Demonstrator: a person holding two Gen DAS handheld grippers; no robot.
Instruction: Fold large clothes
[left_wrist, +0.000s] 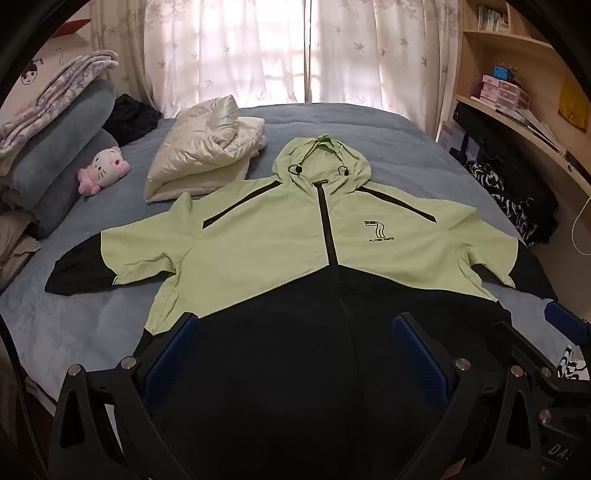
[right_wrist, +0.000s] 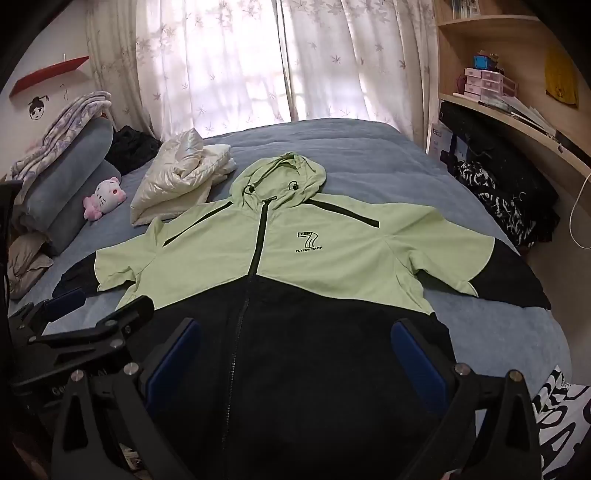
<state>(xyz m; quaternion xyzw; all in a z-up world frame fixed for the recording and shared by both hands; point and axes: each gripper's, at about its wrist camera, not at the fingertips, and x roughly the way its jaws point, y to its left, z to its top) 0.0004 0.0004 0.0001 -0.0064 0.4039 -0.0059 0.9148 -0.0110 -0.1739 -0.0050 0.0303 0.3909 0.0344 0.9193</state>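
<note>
A hooded jacket (left_wrist: 258, 240) (right_wrist: 332, 258), pale green on top and black below, lies spread flat and face up on the blue bed (left_wrist: 369, 129) (right_wrist: 351, 147), zipped, sleeves out to both sides, hood toward the window. My left gripper (left_wrist: 295, 354) hovers over the black lower part, left of the zip, jaws wide open and holding nothing. My right gripper (right_wrist: 295, 354) hangs over the black lower part right of the zip, also wide open and empty. The right gripper's fingers (left_wrist: 565, 325) show at the right edge of the left wrist view; the left gripper's fingers (right_wrist: 66, 299) at the left of the right wrist view.
A folded cream puffer jacket (left_wrist: 207, 151) (right_wrist: 177, 173) lies left of the hood. A pink and white plush toy (left_wrist: 105, 168) and stacked pillows and blankets (left_wrist: 62, 147) line the left side. Dark clothes (left_wrist: 517, 199) pile at the right by a wooden shelf (left_wrist: 517, 118). Curtains hang behind.
</note>
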